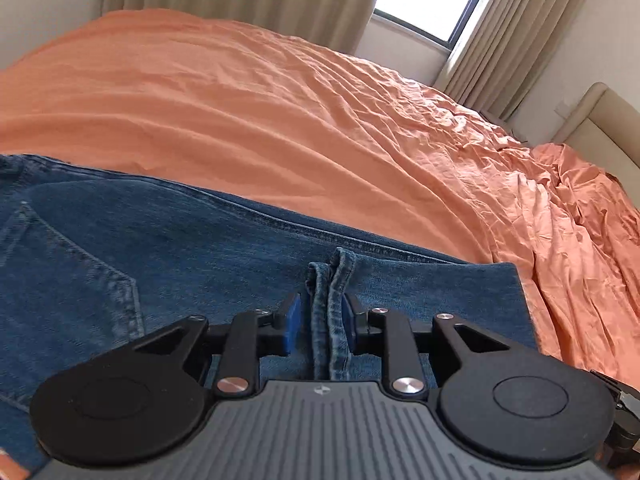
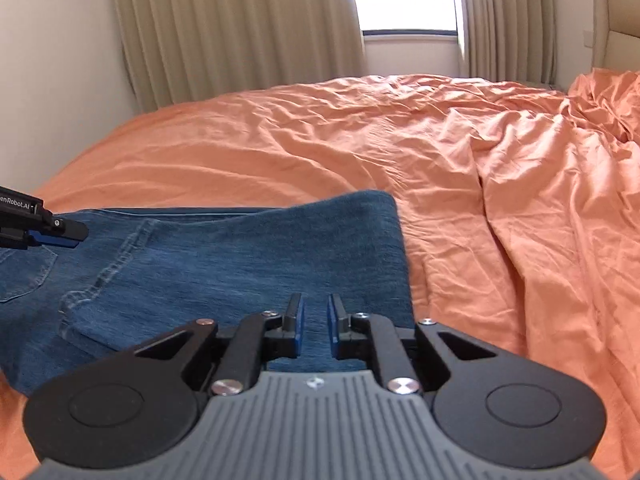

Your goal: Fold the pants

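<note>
Left wrist view shows the left gripper [image 1: 321, 328] with its 2 blue pads [image 1: 291, 330] standing either side of a bunched strip of denim – the hemmed ends of the jeans [image 1: 180, 248], gathered upright between the jaws. The left pad shows a sliver of gap, so whether the strip is pinched or loose I cannot tell. The jeans lie on the orange bedsheet [image 1: 280, 120], near its front edge, already doubled over: a back pocket shows at the left and a clean folded edge at the right. In the right wrist view the right gripper [image 2: 316, 332] hovers over that folded end with its pads narrow and nothing between them – empty. Judging by this, the first fold is done; at least 1 more fold and some smoothing seem left
</note>
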